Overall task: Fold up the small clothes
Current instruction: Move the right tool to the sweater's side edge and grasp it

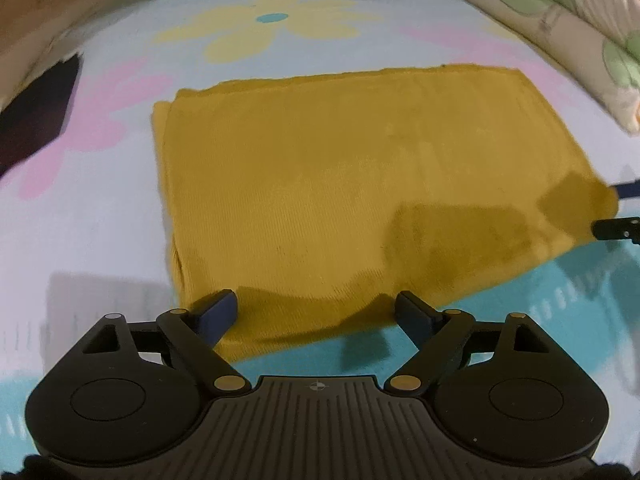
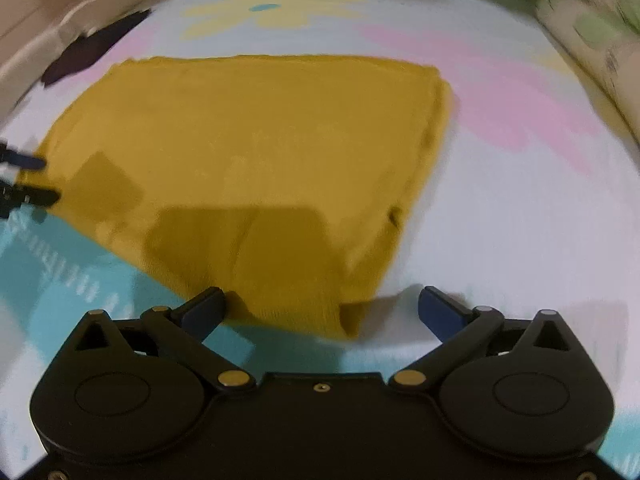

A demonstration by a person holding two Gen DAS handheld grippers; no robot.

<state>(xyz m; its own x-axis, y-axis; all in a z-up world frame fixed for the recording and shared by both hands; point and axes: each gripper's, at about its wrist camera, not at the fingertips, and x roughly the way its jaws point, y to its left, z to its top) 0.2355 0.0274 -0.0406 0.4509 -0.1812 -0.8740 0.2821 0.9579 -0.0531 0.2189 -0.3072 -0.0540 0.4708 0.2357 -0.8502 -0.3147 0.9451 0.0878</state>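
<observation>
A mustard-yellow knit garment (image 1: 340, 184) lies folded into a flat rectangle on a flower-print bedsheet (image 1: 100, 208); it also shows in the right wrist view (image 2: 248, 152). My left gripper (image 1: 316, 312) is open, its fingers straddling the garment's near left edge, holding nothing. My right gripper (image 2: 320, 308) is open around the garment's near right corner, holding nothing. The right gripper's fingertips (image 1: 616, 210) show at the garment's right corner in the left wrist view. The left gripper's fingertips (image 2: 28, 180) show at the garment's left corner in the right wrist view.
A dark garment (image 1: 36, 116) lies at the far left of the bed, also seen in the right wrist view (image 2: 88, 48). A floral-print quilt or pillow (image 1: 568, 28) runs along the far right edge. The sheet carries yellow, pink and teal flower shapes.
</observation>
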